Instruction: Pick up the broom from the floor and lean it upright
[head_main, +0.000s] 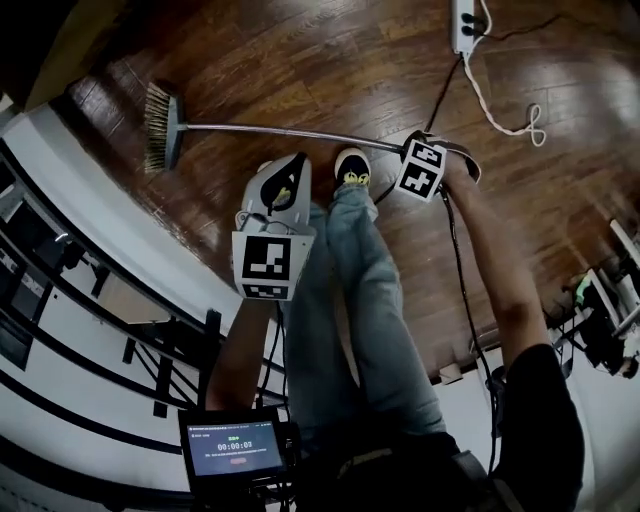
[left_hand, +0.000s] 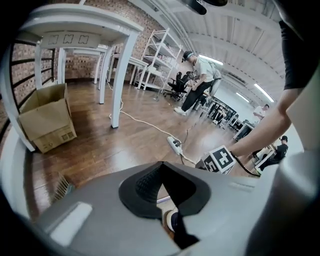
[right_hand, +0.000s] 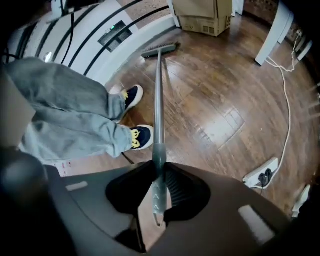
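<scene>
Head view steeply down; right gripper view close along tongs (right_hand: 158, 197); 2 share broom (head_main: 300, 133).

Glossy wooden floor (head_main: 330, 50), metal broom handle (head_main: 290, 133)

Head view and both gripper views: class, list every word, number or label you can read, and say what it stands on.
"00:00:02": the timer, as far as it can be made out, on the small screen; its other lines are too small to read.
Print on the side of the cardboard box: too blurred to read.

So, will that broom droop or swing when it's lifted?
Probably stiff: the broom has a straight, metal-looking pole. Held at its far end by the right gripper, the brush head would likely swing down.
</scene>
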